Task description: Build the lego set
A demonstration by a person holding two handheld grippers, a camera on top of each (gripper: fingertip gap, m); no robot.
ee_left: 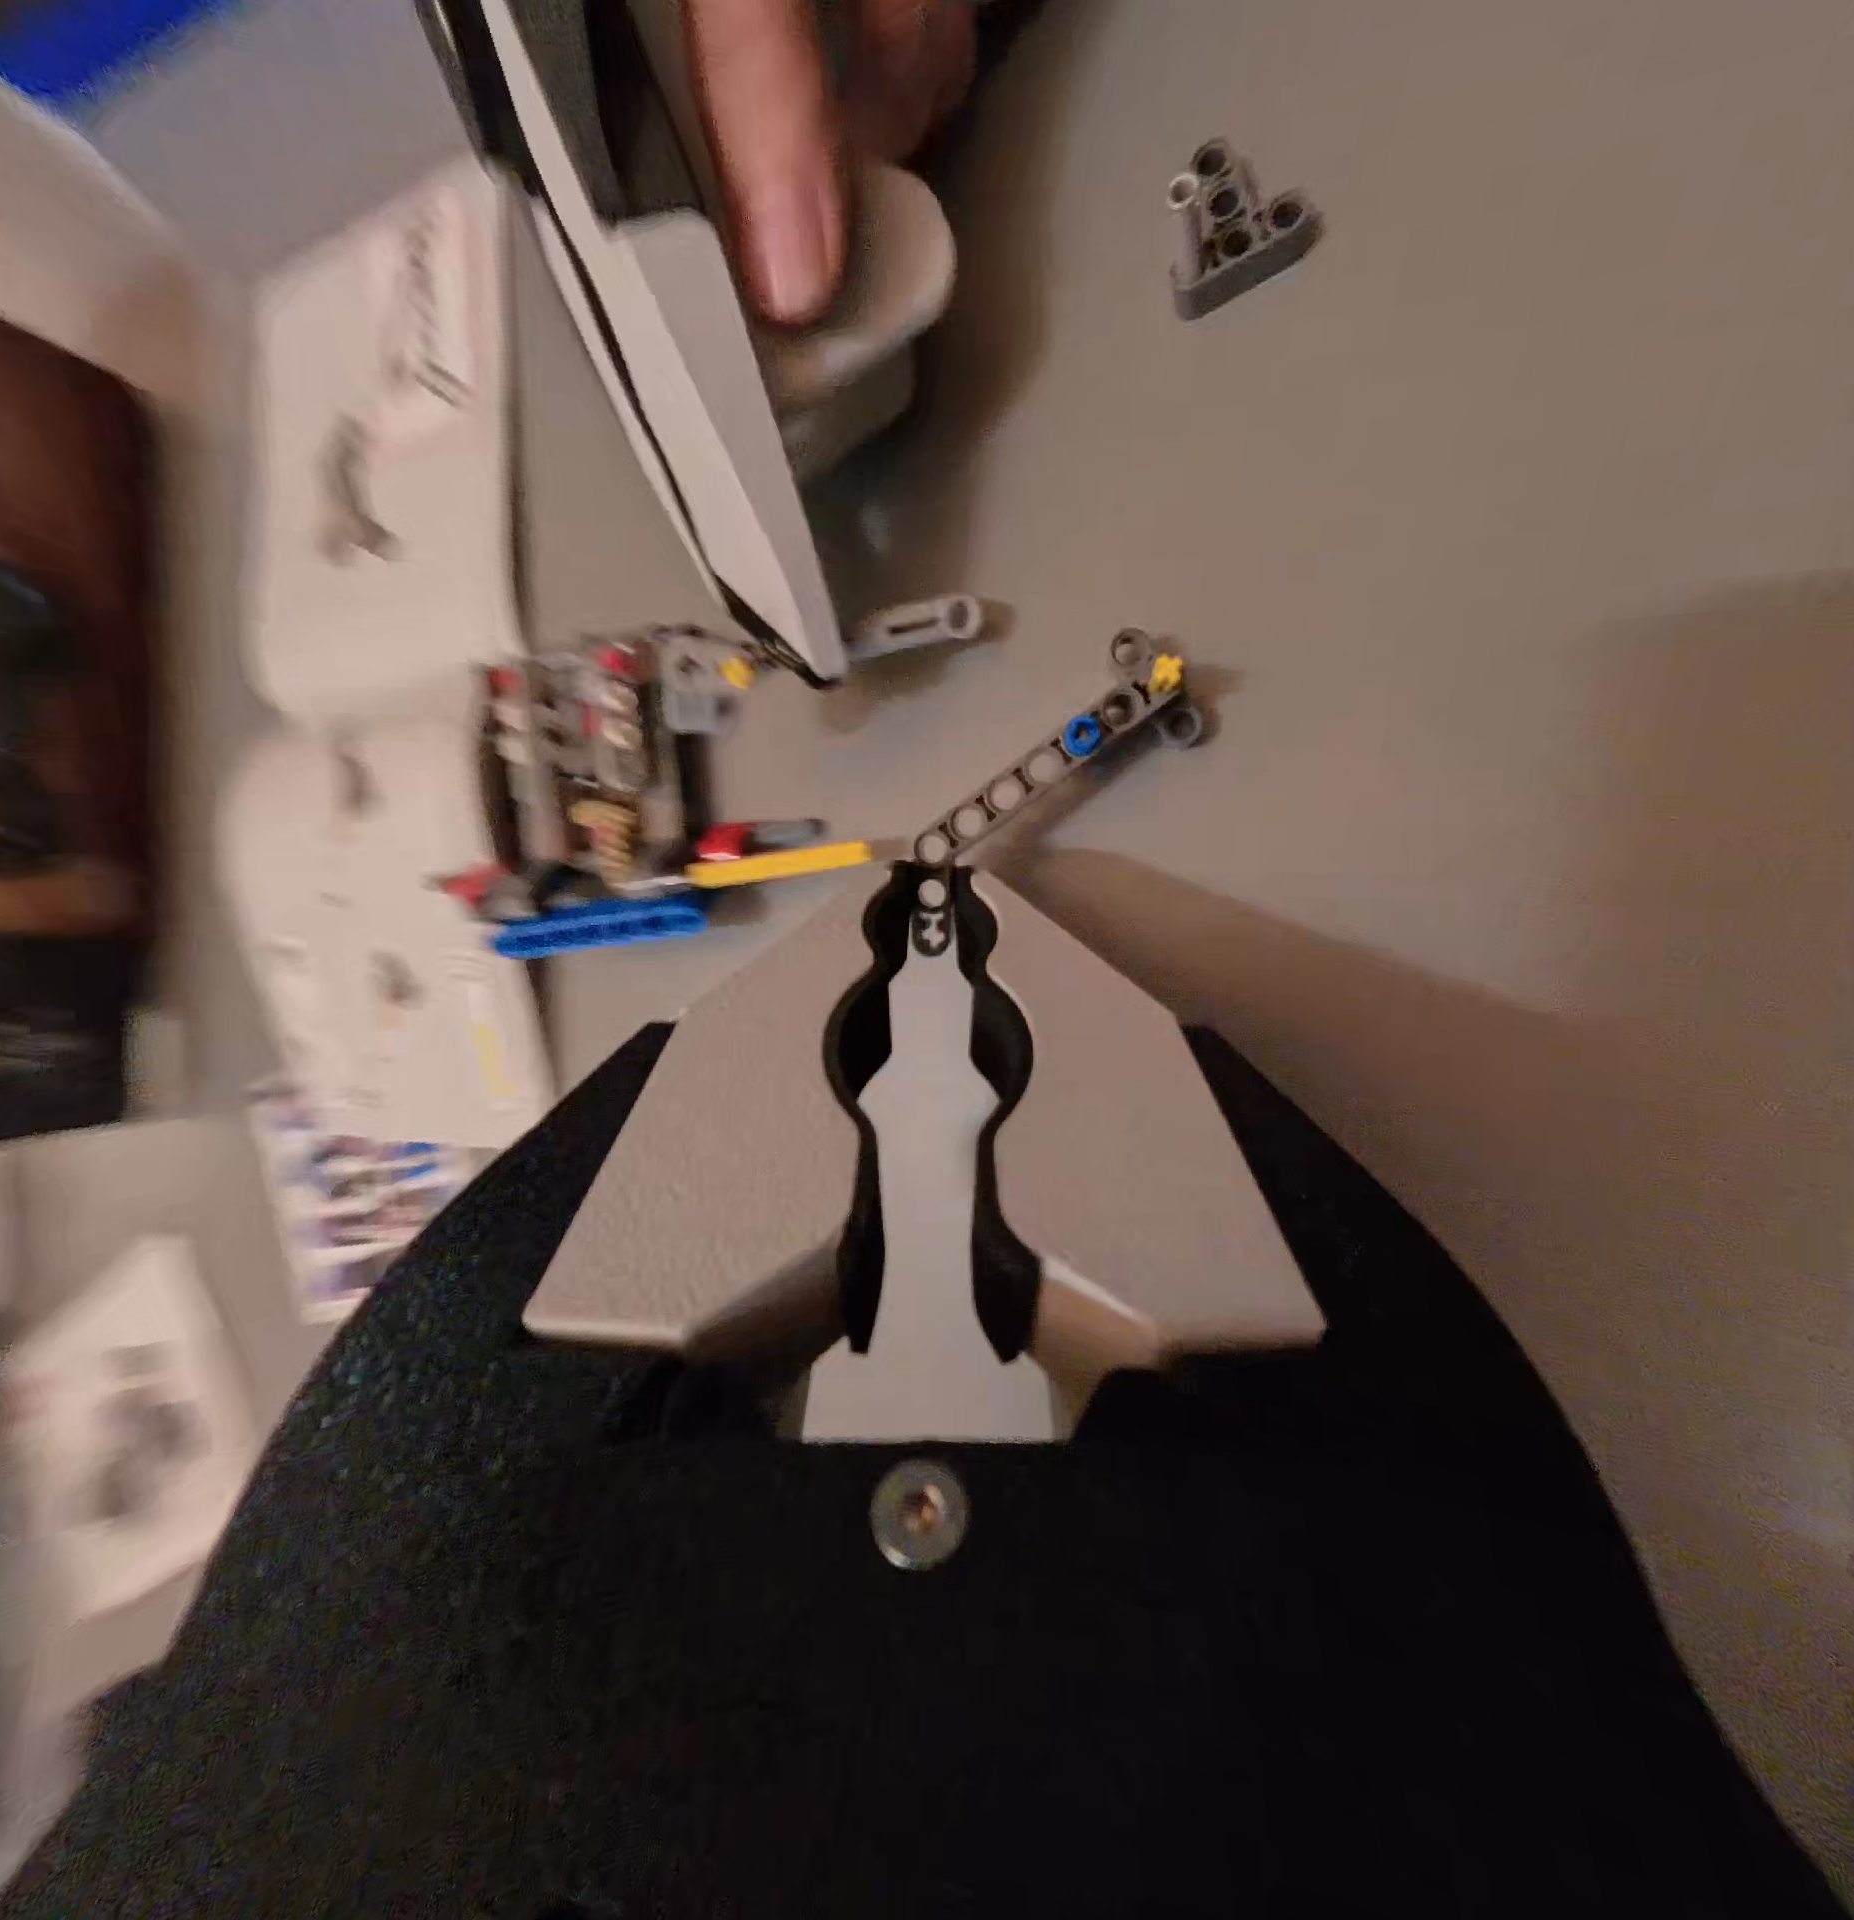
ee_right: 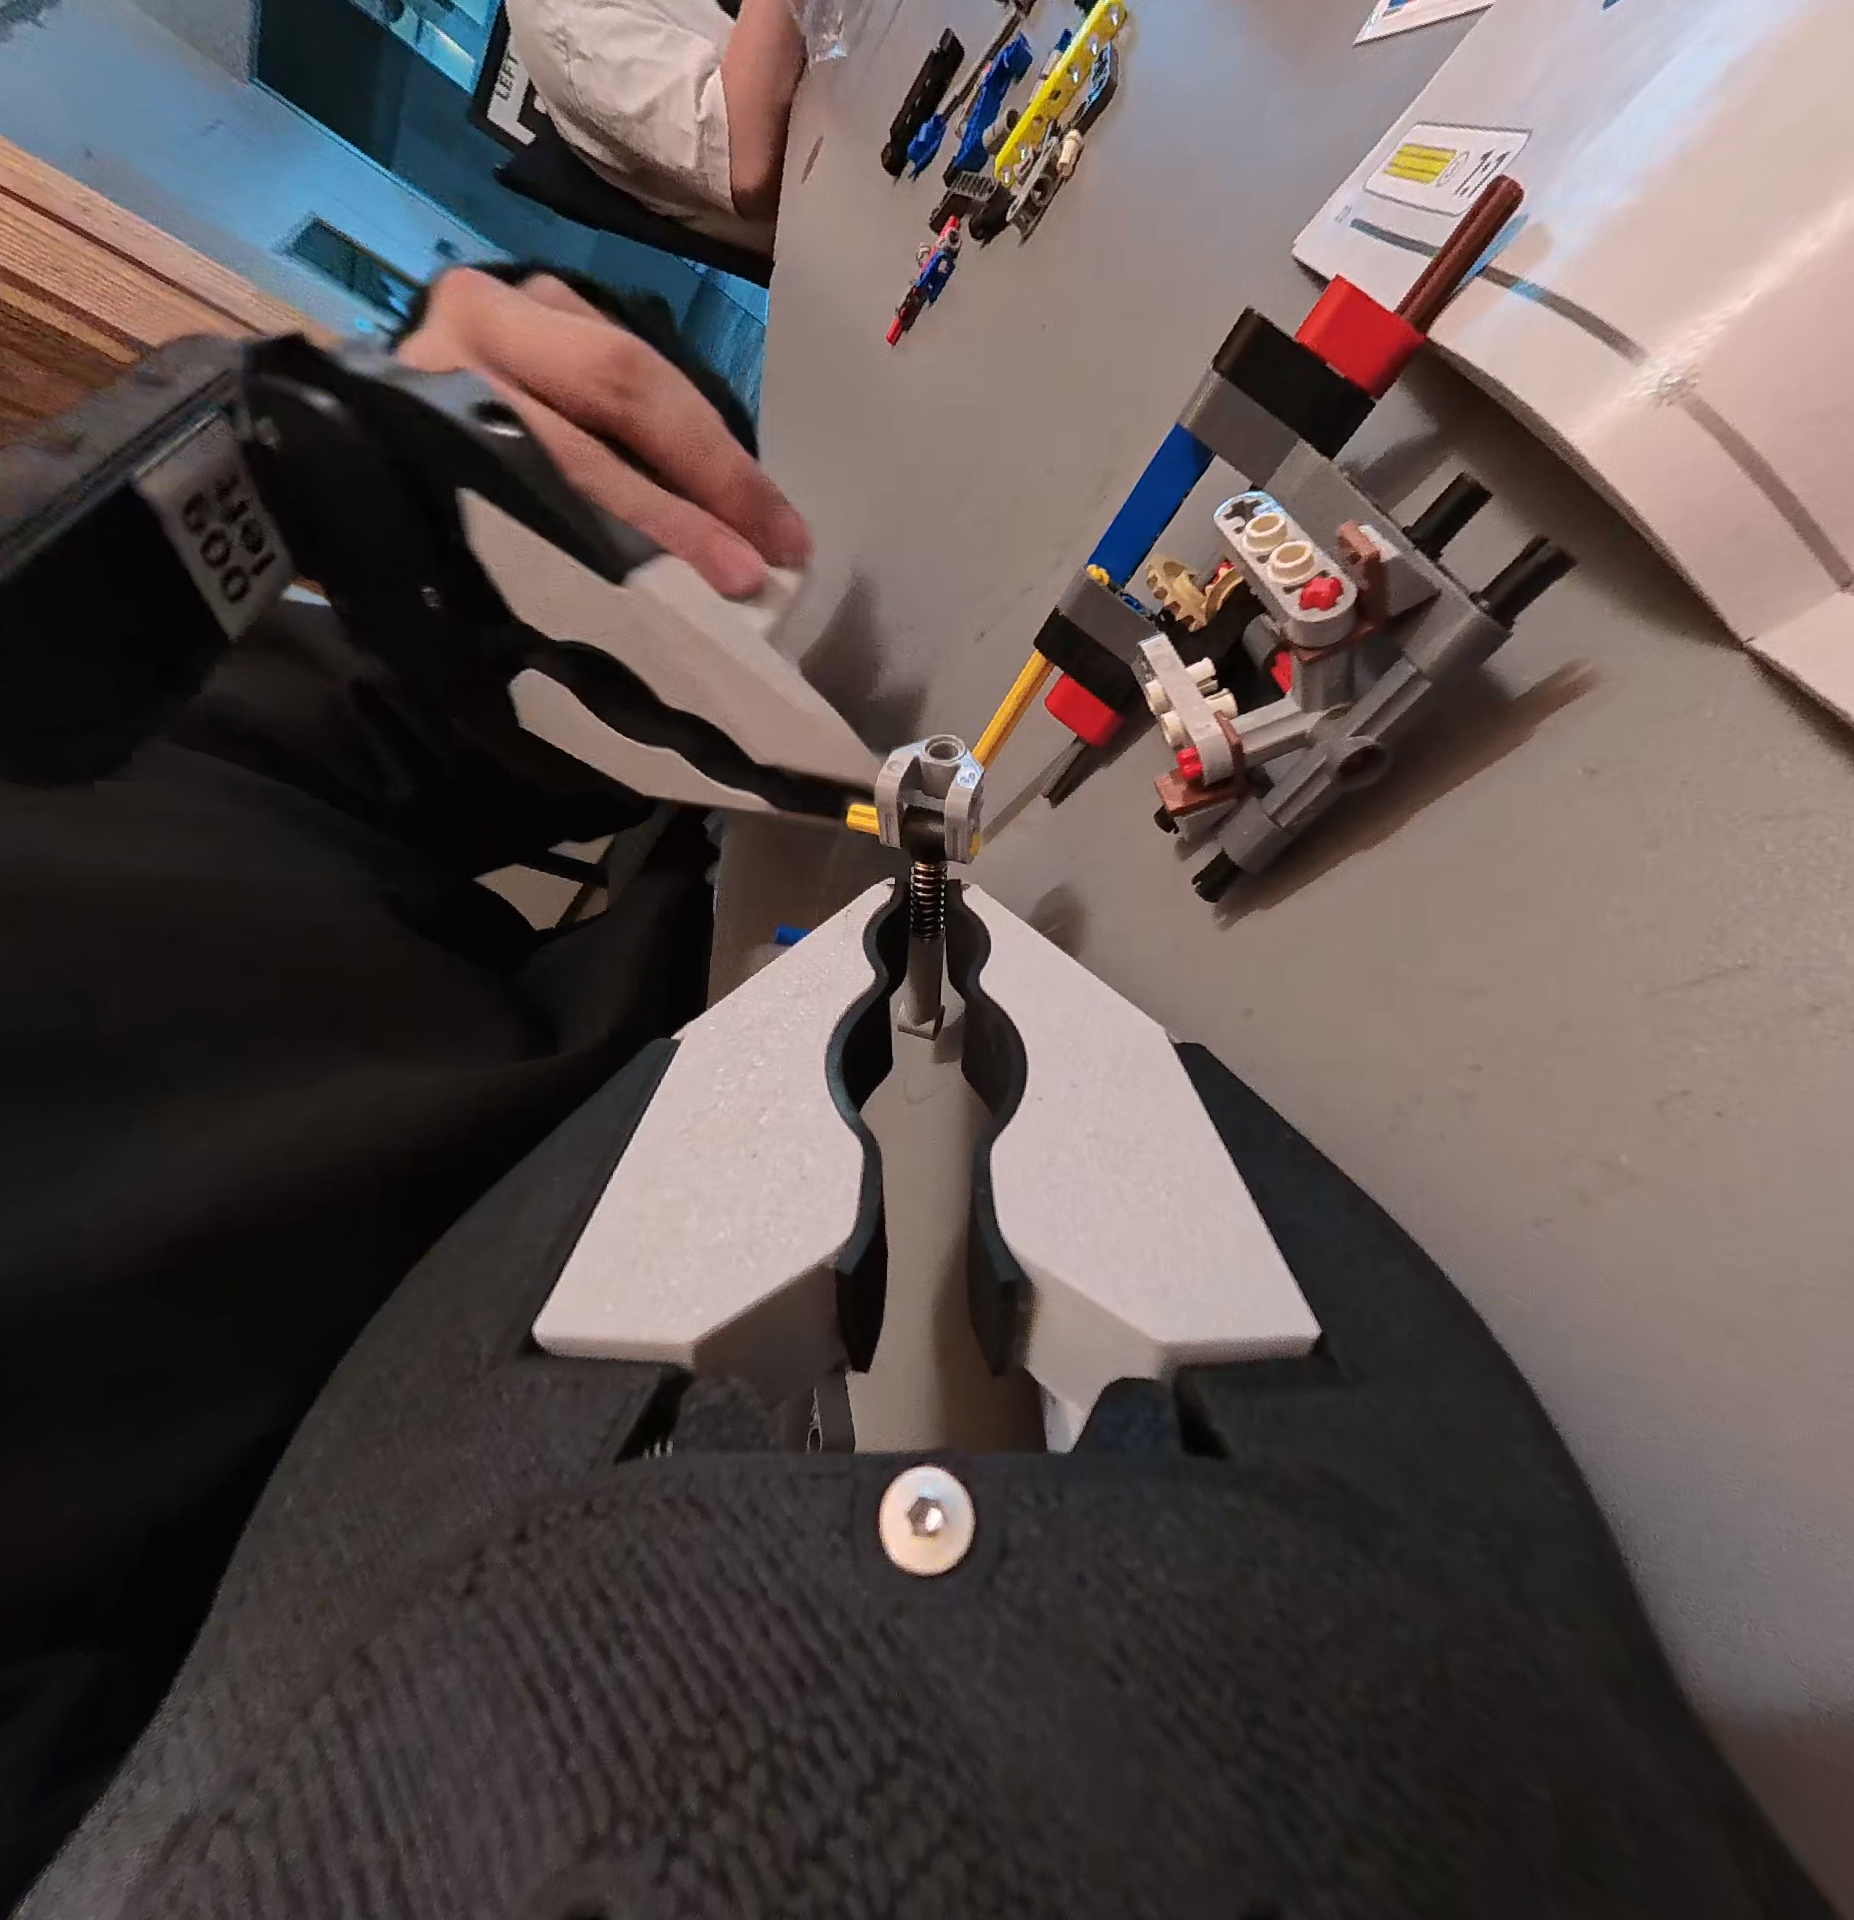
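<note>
My left gripper (ee_left: pixel 933 883) is shut on the near end of a long grey holed beam (ee_left: pixel 1027 779), which carries a blue pin (ee_left: pixel 1084 734) and a yellow axle (ee_left: pixel 1167 670) near its far end. My right gripper (ee_right: pixel 928 906) is shut on a shock absorber (ee_right: pixel 925 914) with a black spring. Its grey head (ee_right: pixel 928 792), with a yellow pin (ee_right: pixel 861 819), sticks out past the tips. The left gripper's tips (ee_right: pixel 835 795) sit right beside that head. The partial build (ee_right: pixel 1318 665) lies on the grey table (ee_right: pixel 1422 1143); it also shows blurred in the left wrist view (ee_left: pixel 590 769).
A grey triangular holed piece (ee_left: pixel 1235 229) and a small grey link (ee_left: pixel 923 621) lie loose. Several loose parts (ee_right: pixel 1006 135) lie at the far end. An open instruction booklet (ee_right: pixel 1629 312) lies beside the build. A hand (ee_left: pixel 788 187) holds the right gripper (ee_left: pixel 809 655).
</note>
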